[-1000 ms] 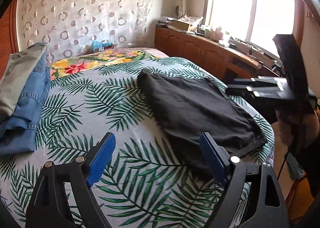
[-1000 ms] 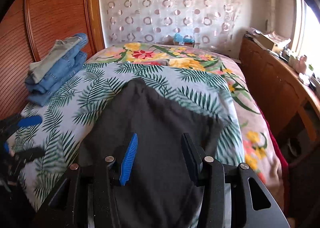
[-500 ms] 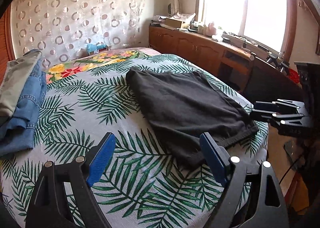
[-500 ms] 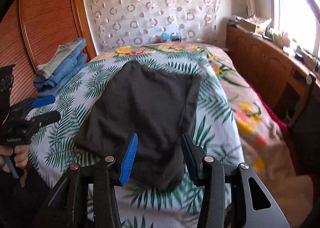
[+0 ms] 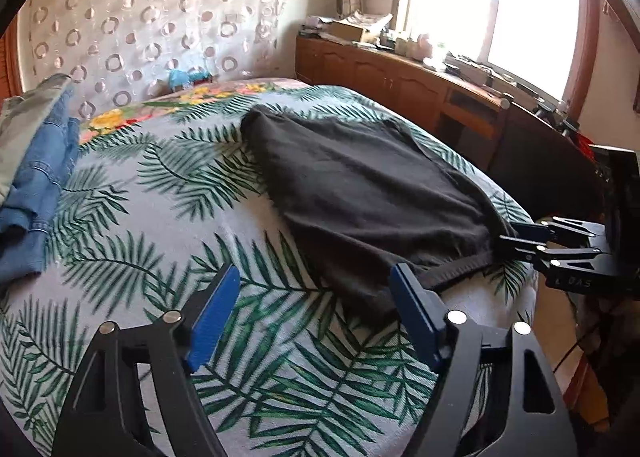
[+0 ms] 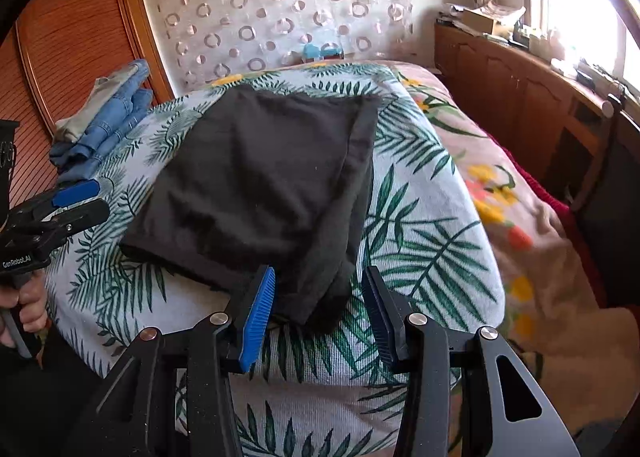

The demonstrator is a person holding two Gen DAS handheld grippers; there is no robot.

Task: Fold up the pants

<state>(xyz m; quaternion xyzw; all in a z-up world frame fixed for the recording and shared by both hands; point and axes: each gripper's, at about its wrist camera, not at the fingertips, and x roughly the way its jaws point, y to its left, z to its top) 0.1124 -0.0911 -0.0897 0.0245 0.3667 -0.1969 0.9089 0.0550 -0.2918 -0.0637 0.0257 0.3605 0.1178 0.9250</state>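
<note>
Black pants [image 5: 360, 193] lie folded flat on the palm-leaf bedspread [image 5: 160, 217]; they also show in the right wrist view [image 6: 260, 177]. My left gripper [image 5: 316, 317] is open and empty, at the near-left corner of the pants by their waistband. My right gripper [image 6: 318, 313] is open, its jaws on either side of the pants' near corner at the bed edge, not closed on it. It also shows in the left wrist view [image 5: 516, 237], at the pants' right corner.
A stack of folded jeans [image 5: 36, 177] lies at the bed's left side, also in the right wrist view [image 6: 108, 113]. A wooden cabinet [image 5: 400, 85] runs under the window on the right. A wooden headboard panel [image 6: 72, 37] stands left.
Both grippers have pulled back toward the near bed edge and dropped lower. The right gripper now sits at the pants' near corner. The pants lie still.
</note>
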